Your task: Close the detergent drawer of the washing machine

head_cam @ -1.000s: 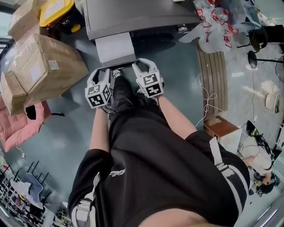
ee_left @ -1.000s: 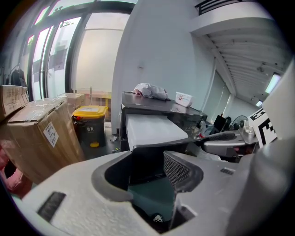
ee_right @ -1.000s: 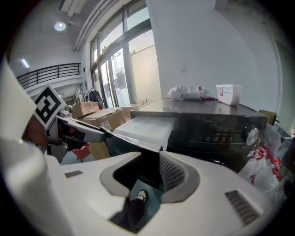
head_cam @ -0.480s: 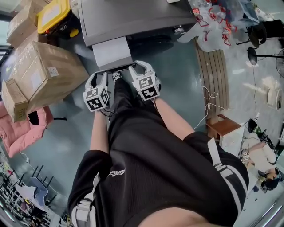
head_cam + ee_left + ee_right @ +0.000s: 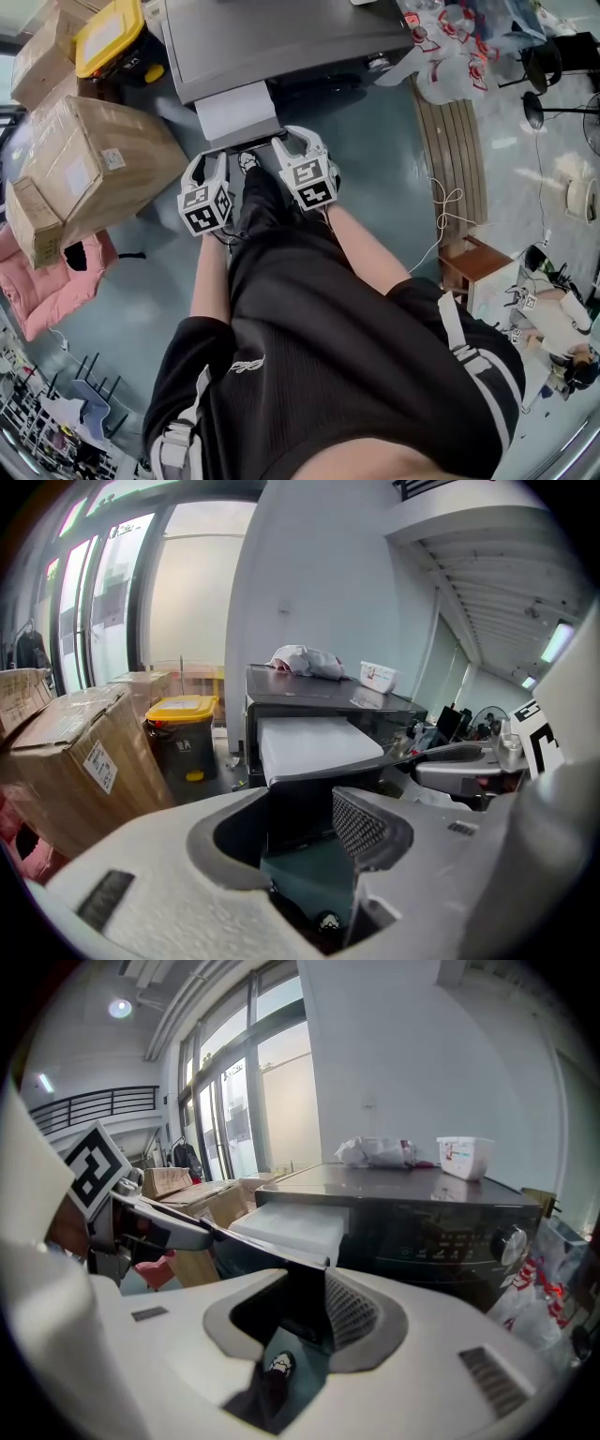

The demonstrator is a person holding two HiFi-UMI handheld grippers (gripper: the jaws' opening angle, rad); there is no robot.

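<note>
The grey washing machine (image 5: 272,37) stands at the top of the head view. Its white detergent drawer (image 5: 234,111) is pulled far out toward me. My left gripper (image 5: 210,157) sits at the left end of the drawer's dark front panel, and my right gripper (image 5: 298,141) at the right end. In the left gripper view, the drawer (image 5: 314,747) lies just ahead of the left gripper (image 5: 300,827), whose jaws stand apart with the dark panel showing in the gap. The right gripper (image 5: 305,1312) is the same, with the drawer (image 5: 291,1227) just beyond its spread jaws.
Cardboard boxes (image 5: 89,159) and a yellow-lidded bin (image 5: 111,28) stand left of the machine, with a pink cloth (image 5: 56,281) below them. To the right are plastic bags (image 5: 450,56), a slatted wooden board (image 5: 455,159) and a small wooden stool (image 5: 473,267). A cloth (image 5: 380,1152) and a white tub (image 5: 464,1159) rest on the machine.
</note>
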